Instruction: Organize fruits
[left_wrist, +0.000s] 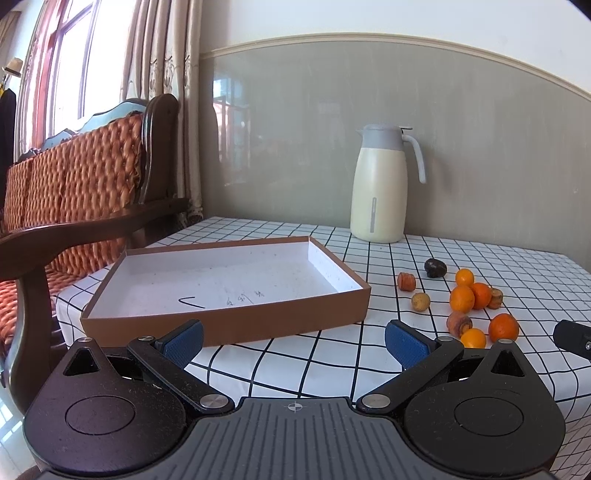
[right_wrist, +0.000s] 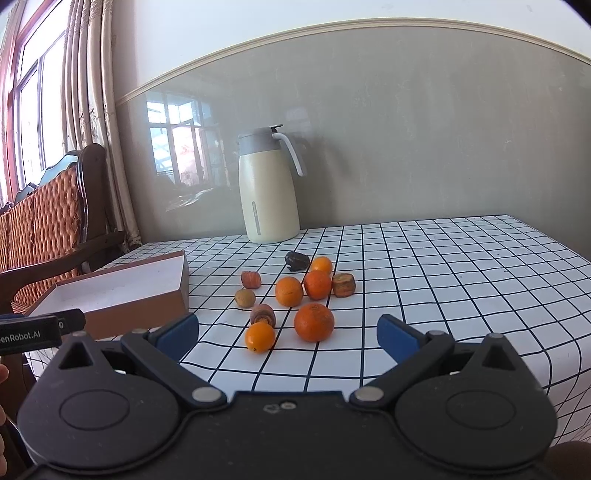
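Note:
A shallow brown cardboard box (left_wrist: 229, 317) with a white inside lies empty on the checked tablecloth, just beyond my left gripper (left_wrist: 293, 341), which is open. To its right sits a cluster of fruit: several oranges (left_wrist: 461, 299), carrot-like stubs (left_wrist: 406, 281), a small tan fruit (left_wrist: 420, 301) and a dark one (left_wrist: 435, 267). In the right wrist view my right gripper (right_wrist: 288, 334) is open just short of the cluster, facing a large orange (right_wrist: 314, 322) and a small orange (right_wrist: 260, 336). The box (right_wrist: 122, 306) is at its left.
A cream thermos jug (left_wrist: 377, 184) (right_wrist: 267, 188) stands at the back of the table against the grey wall. A wooden sofa with orange cushions (left_wrist: 74, 192) stands left of the table. The table's front edge (right_wrist: 498, 373) runs close to the grippers.

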